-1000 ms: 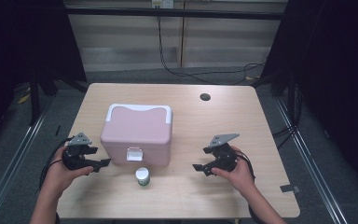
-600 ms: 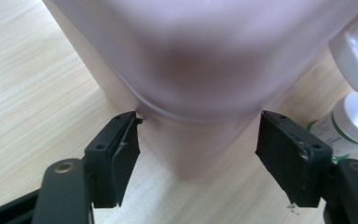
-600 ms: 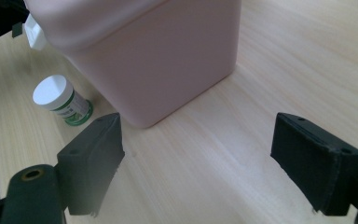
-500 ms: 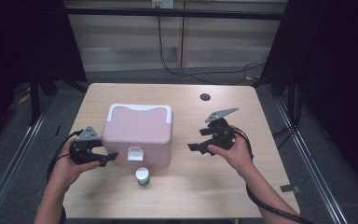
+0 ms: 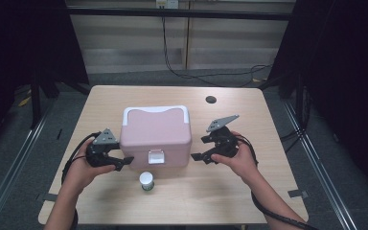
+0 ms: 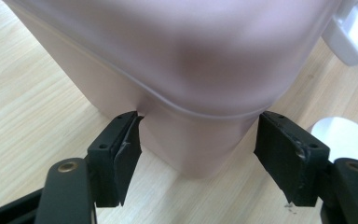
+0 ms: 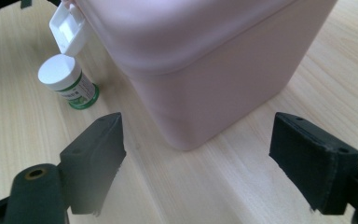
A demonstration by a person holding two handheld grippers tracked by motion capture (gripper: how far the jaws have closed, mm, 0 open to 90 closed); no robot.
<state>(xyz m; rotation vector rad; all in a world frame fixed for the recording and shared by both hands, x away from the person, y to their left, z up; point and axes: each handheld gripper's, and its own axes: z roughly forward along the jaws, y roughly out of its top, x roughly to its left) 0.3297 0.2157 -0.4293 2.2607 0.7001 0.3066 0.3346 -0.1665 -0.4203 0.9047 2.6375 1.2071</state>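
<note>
- We found the pink plastic box with a white lid rim and front latch (image 5: 155, 133) in the middle of the high view, standing on the pale wooden surface (image 5: 249, 191), its latch side turned toward the bottom of the frame, where the person stood.
- We saw the left gripper (image 5: 120, 160) at the box's lower left corner. In the left gripper view its fingers (image 6: 121, 149) straddled that rounded corner with the jaws fairly wide. They had just been closing a little, yet a gap showed on the right side, so we judged them not yet clamped.
- We saw the right gripper (image 5: 202, 155) just beside the box's lower right corner. In the right gripper view its fingers (image 7: 95, 158) stood wide apart with the corner ahead of them, holding nothing.
- We took the mirrored placing as preparation: one gripper at each front corner would steady or lift the box evenly.
- We noted a small round bottle with a white cap and green label (image 5: 146, 181) standing just below the latch, near the lower centre of the high view, apart from the box and both grippers.
- We thought its closeness to the latch could crowd any move toward the person.
</note>
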